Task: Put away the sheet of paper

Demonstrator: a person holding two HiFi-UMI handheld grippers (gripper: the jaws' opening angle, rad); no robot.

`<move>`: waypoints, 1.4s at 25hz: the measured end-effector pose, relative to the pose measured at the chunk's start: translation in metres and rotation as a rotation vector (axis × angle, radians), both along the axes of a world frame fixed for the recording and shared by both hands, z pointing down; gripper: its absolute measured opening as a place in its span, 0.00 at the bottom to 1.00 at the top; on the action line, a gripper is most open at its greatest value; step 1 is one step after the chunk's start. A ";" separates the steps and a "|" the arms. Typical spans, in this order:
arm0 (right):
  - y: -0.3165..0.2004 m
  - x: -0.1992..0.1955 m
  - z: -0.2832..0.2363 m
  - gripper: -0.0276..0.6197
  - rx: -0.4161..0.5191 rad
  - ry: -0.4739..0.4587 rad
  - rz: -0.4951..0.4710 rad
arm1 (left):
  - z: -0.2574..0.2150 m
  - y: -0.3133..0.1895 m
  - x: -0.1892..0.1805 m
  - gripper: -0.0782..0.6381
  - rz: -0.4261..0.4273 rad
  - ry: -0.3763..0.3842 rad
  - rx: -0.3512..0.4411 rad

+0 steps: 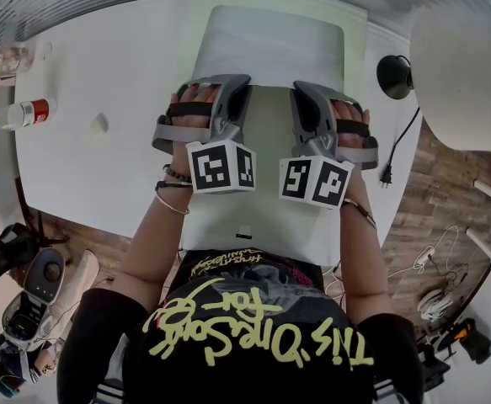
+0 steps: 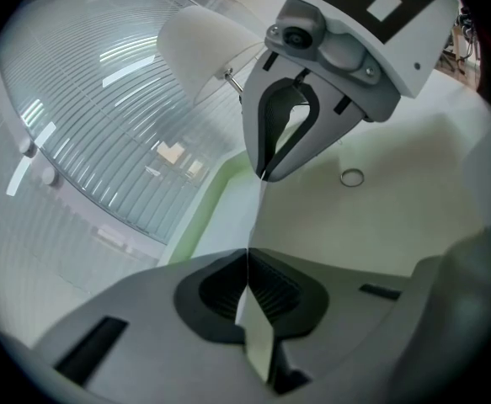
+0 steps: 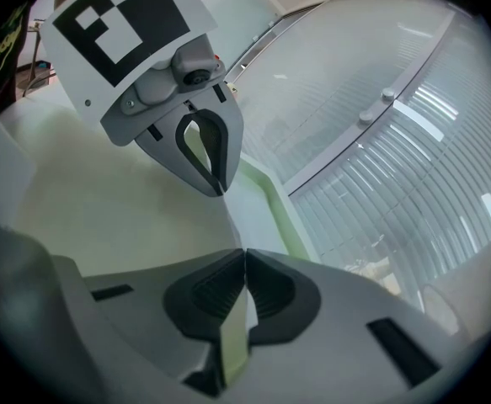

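Note:
A white sheet of paper [image 1: 270, 47] lies over a pale green folder [image 1: 196, 15] on the white table. Its near part is raised between the two grippers. My left gripper [image 1: 238, 91] and right gripper [image 1: 302, 93] face each other across it, both shut on the sheet's edge. The left gripper view shows its dark pads [image 2: 247, 263] closed on the thin paper edge [image 2: 258, 217], with the right gripper [image 2: 264, 175] pinching the same edge opposite. From the right gripper view, its jaws [image 3: 244, 263] clamp the sheet [image 3: 232, 221], and the left gripper [image 3: 222, 194] holds it ahead.
A bottle with a red label [image 1: 28, 112] lies at the table's left edge, with a small white object [image 1: 99, 124] nearby. A black round object [image 1: 394, 76] with a cable [image 1: 401, 146] sits at the right. A white lamp shade [image 1: 468, 74] hangs over the right side.

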State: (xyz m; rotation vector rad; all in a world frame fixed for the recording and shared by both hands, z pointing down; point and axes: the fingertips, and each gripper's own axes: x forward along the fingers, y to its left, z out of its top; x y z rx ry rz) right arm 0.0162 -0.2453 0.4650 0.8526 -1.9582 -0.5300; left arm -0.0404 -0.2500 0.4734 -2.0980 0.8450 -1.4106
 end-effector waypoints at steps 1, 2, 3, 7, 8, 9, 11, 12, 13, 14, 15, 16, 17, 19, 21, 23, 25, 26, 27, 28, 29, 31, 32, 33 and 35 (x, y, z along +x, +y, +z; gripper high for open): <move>-0.001 0.000 0.000 0.06 -0.001 -0.002 0.003 | 0.000 0.000 0.000 0.12 -0.001 0.003 -0.001; -0.001 0.001 -0.001 0.06 -0.002 -0.006 0.006 | -0.001 -0.001 0.001 0.12 -0.004 0.008 -0.003; -0.002 0.001 -0.001 0.06 -0.003 -0.011 0.010 | -0.001 -0.001 0.001 0.12 -0.007 0.013 -0.004; -0.005 0.001 -0.001 0.06 -0.001 -0.015 0.017 | -0.002 -0.004 0.001 0.12 -0.010 0.014 -0.001; -0.005 0.001 0.000 0.06 -0.001 -0.014 0.018 | -0.002 -0.005 0.001 0.12 -0.011 0.012 -0.001; -0.006 0.001 0.000 0.06 -0.001 -0.014 0.019 | -0.002 -0.006 0.001 0.12 -0.011 0.011 -0.001; -0.007 0.001 0.000 0.06 -0.001 -0.014 0.023 | -0.003 -0.007 0.001 0.12 -0.012 0.010 -0.001; -0.007 0.002 0.000 0.06 0.000 -0.014 0.025 | -0.003 -0.007 0.001 0.12 -0.012 0.009 0.000; -0.008 0.002 0.000 0.06 0.000 -0.014 0.027 | -0.003 -0.008 0.002 0.12 -0.012 0.009 0.001; -0.008 0.002 0.000 0.06 0.001 -0.014 0.028 | -0.004 -0.009 0.002 0.12 -0.012 0.010 0.002; -0.008 0.002 -0.001 0.06 0.001 -0.014 0.028 | -0.004 -0.009 0.002 0.12 -0.014 0.012 0.002; -0.009 0.002 -0.001 0.06 0.002 -0.013 0.027 | -0.004 -0.010 0.001 0.12 -0.015 0.012 0.001; -0.010 0.002 -0.001 0.06 0.002 -0.013 0.027 | -0.004 -0.010 0.001 0.12 -0.017 0.012 0.001; -0.011 0.002 0.000 0.06 0.001 -0.011 0.028 | -0.003 -0.012 0.002 0.12 -0.018 0.011 -0.002; -0.012 0.003 0.001 0.06 -0.002 -0.010 0.029 | -0.002 -0.012 0.002 0.12 -0.017 0.012 -0.008; -0.013 0.003 0.001 0.06 -0.003 -0.011 0.029 | -0.001 -0.012 0.002 0.12 -0.017 0.016 -0.012; -0.014 0.002 0.000 0.06 -0.002 -0.020 0.032 | 0.000 -0.013 0.002 0.12 -0.020 0.020 -0.019; -0.014 0.002 0.000 0.06 -0.001 -0.028 0.036 | 0.000 -0.012 0.002 0.12 -0.020 0.022 -0.026; -0.014 0.002 -0.001 0.06 -0.001 -0.036 0.040 | 0.001 -0.012 0.002 0.12 -0.020 0.023 -0.034; -0.014 0.002 -0.002 0.06 -0.001 -0.043 0.043 | 0.001 -0.011 0.002 0.12 -0.018 0.026 -0.039; -0.013 0.002 -0.002 0.06 -0.001 -0.049 0.045 | 0.001 -0.010 0.002 0.12 -0.016 0.029 -0.040; -0.012 0.002 -0.002 0.06 -0.006 -0.057 0.045 | 0.000 -0.010 0.002 0.12 -0.016 0.033 -0.037; -0.012 0.002 -0.002 0.06 -0.010 -0.062 0.044 | 0.000 -0.011 0.002 0.13 -0.017 0.034 -0.037; -0.012 0.002 -0.001 0.06 -0.015 -0.066 0.043 | 0.000 -0.011 0.002 0.15 -0.018 0.037 -0.041; -0.010 0.001 -0.001 0.06 -0.022 -0.068 0.040 | 0.000 -0.010 0.002 0.20 -0.017 0.039 -0.051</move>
